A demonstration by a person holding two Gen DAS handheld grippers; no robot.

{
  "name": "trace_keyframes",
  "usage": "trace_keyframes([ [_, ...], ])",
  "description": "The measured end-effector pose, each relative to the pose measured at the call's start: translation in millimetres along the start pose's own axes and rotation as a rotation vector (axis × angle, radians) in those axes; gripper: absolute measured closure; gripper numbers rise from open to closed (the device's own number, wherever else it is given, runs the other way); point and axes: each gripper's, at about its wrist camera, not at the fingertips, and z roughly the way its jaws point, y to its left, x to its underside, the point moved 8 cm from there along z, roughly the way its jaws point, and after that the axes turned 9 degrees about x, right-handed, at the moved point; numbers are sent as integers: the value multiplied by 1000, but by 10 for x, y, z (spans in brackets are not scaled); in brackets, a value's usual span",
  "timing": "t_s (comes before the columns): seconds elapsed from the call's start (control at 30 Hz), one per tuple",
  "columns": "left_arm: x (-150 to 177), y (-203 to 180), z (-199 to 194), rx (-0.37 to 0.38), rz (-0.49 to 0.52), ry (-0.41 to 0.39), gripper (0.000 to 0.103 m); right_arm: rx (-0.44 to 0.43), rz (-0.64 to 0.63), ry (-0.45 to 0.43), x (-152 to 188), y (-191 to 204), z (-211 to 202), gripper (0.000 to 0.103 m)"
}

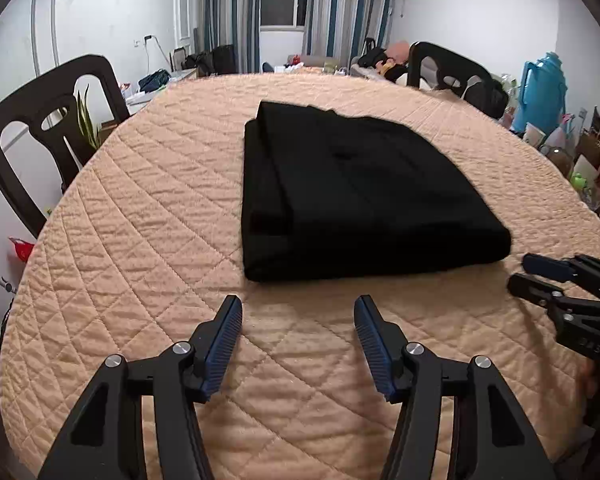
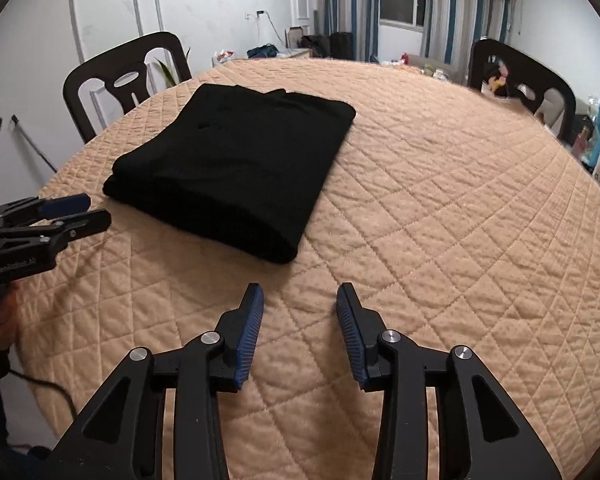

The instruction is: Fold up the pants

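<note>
The black pants (image 1: 352,192) lie folded in a flat rectangular stack on the quilted peach table cover (image 1: 140,240). They also show in the right wrist view (image 2: 236,164), ahead and to the left. My left gripper (image 1: 298,308) is open and empty, a short way in front of the stack's near edge. My right gripper (image 2: 300,296) is open and empty, off the stack's near right corner. Each gripper shows in the other's view: the right one (image 1: 520,274) at the right edge, the left one (image 2: 96,210) at the left edge.
A black chair (image 1: 48,120) stands at the table's left side and another (image 1: 448,68) at the far right. Clutter and a blue jug (image 1: 540,92) crowd the right edge. The table cover (image 2: 440,220) stretches wide to the right of the pants.
</note>
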Motion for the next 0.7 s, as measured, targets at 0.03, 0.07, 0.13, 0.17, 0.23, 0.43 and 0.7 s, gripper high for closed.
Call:
trace_keyframes([
  [0.03, 5, 5, 13, -3, 1, 1, 41, 7, -4, 0, 1, 3, 2, 62],
  [0.07, 5, -7, 9, -3, 8, -3, 40, 12, -3, -1, 6, -1, -2, 62],
  [0.13, 12, -33, 15, -3, 21, 0, 36, 28, 5, -2, 17, -22, -9, 59],
  [0.17, 15, -46, 20, -4, 28, 1, 35, 37, 17, -3, 24, -45, -16, 59],
  [0.23, 22, -85, 37, -1, 49, 10, 28, 40, 35, -6, 41, -76, -33, 59],
  [0.43, 32, -104, 56, -12, 58, 20, 22, 35, 40, -6, 48, -86, -36, 57],
  [0.7, 48, -101, 71, -23, 54, 30, 16, 46, 26, -5, 47, -57, -34, 56],
])
